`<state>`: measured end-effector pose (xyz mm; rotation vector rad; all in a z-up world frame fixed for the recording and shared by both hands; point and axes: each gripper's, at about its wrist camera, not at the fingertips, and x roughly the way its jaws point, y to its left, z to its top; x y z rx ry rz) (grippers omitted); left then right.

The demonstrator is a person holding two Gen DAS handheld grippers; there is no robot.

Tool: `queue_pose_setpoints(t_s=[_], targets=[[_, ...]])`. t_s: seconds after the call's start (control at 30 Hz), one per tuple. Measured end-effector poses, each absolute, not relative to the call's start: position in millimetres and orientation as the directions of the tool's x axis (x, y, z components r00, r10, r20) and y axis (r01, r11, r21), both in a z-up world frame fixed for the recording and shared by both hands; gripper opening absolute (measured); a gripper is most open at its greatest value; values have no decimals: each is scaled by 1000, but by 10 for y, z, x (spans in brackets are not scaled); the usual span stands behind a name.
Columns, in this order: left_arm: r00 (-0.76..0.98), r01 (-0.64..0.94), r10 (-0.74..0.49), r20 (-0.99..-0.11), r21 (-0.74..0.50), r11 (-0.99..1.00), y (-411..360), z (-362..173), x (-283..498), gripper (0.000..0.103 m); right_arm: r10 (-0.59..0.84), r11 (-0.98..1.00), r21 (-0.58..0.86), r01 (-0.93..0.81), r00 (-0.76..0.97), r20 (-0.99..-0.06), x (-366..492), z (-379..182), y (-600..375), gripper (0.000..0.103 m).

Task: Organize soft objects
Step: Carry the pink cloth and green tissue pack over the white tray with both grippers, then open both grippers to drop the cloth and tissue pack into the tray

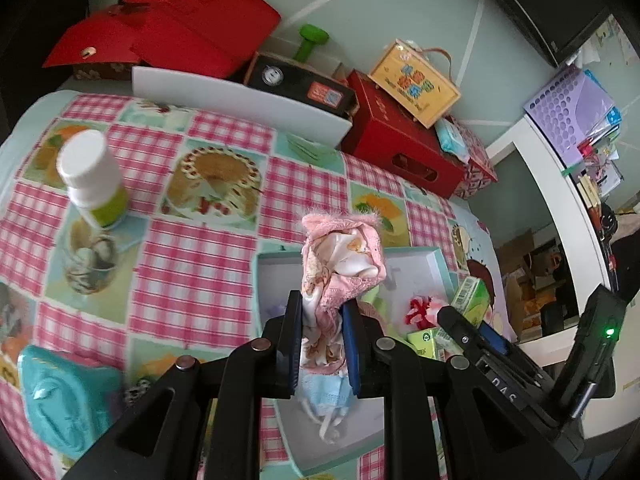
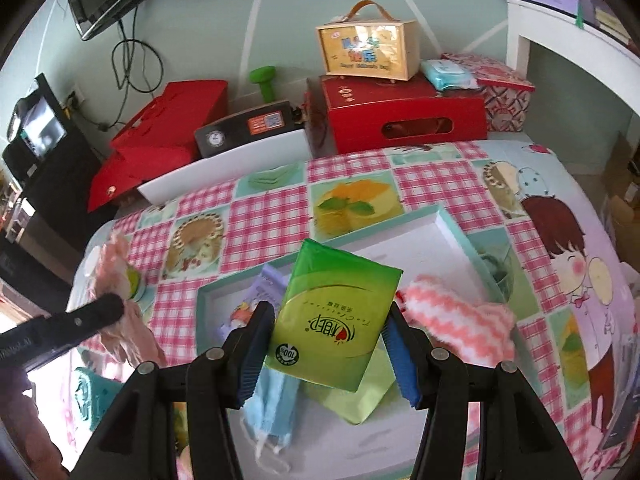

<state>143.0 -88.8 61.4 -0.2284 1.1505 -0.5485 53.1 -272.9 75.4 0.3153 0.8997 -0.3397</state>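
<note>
Left tool [image 1: 320, 344]: pinching a crumpled pink lace-trimmed cloth [image 1: 344, 264], held above the shallow teal-rimmed white box [image 1: 434, 258]. Right tool [image 2: 328, 344]: clamping a green plastic tissue packet [image 2: 332, 312] over that box; blue face mask [image 2: 272, 400] beneath.

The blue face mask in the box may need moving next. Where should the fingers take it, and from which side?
Grip the blue face mask across its folded pleated body, not the thin white ear loops, which would slip. It lies flat on the box floor, partly under the green tissue pack held in the right gripper, so come from above at its exposed near end.
</note>
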Motion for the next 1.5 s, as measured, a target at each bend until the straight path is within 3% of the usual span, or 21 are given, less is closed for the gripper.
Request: queue_pose_setpoints(t_s=[0.47,1.27,1.43,1.5], targets=[[277,321,-512,-813,-424,847,-1384,294,1490,19,-120,900,176,399,614,-780,653,605,-2903,58],[221,350,-448,-866,-359,865,-1607,-175,1461,20,-110,880,172,443,542,-833,694,244,-3075,59],[217,353,-441,-871,-351,867,-1612,-156,1448,34,-114,883,169,438,549,-828,677,270,-3073,59],[216,349,-438,-872,-350,869,-1601,-146,1443,36,-121,881,167,443,552,-825,667,294,-3075,59]])
